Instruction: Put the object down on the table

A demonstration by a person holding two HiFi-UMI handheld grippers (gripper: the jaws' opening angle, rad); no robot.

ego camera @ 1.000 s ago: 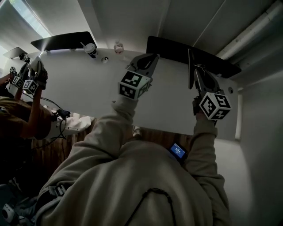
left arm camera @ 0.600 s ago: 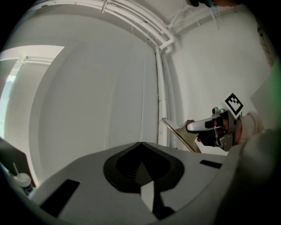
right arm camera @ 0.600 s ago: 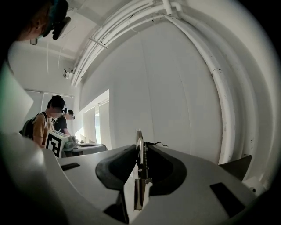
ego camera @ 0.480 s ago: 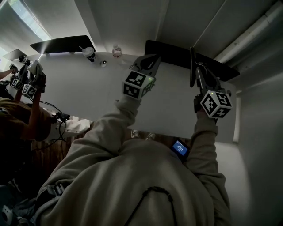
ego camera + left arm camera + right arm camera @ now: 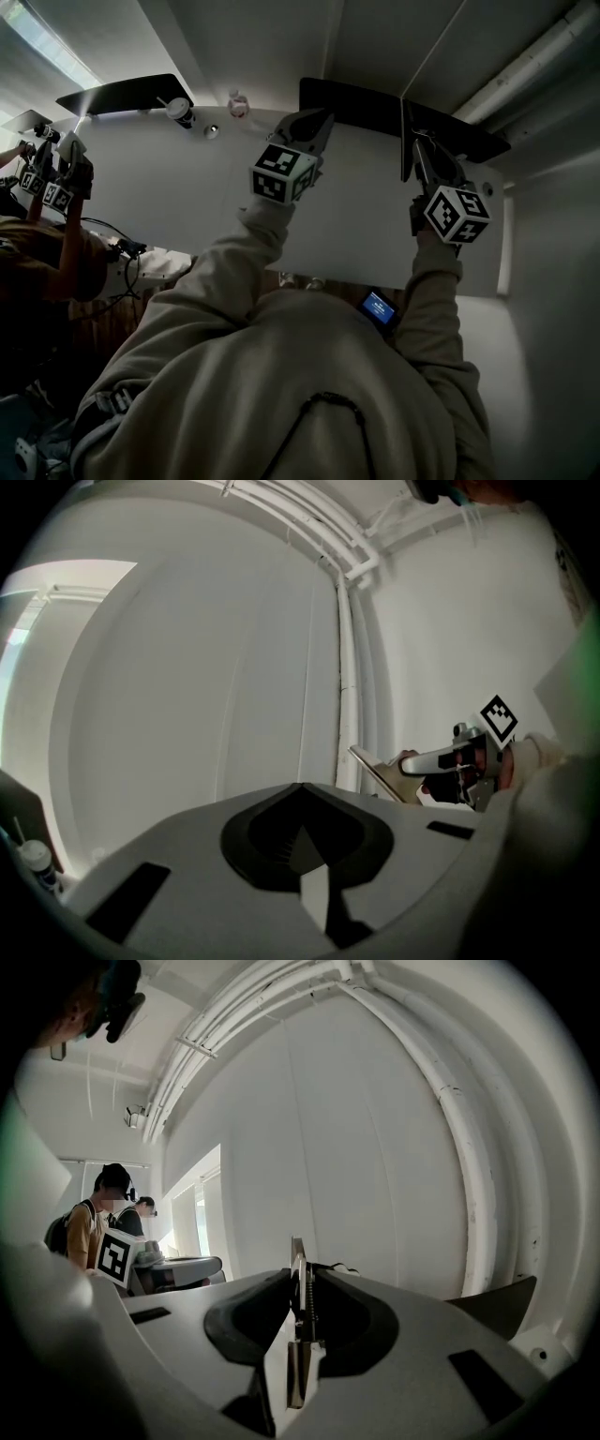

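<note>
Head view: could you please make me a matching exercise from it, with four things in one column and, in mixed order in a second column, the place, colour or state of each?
Things
1. cup
2. screen
3. right tongs
4. pipe

Descriptions
A. closed on a thin plate
B. white, running across the upper right corner
C. at the far edge of the table
D. glowing blue, beside the right sleeve

Pairs: 1-C; 2-D; 3-A; 4-B
</note>
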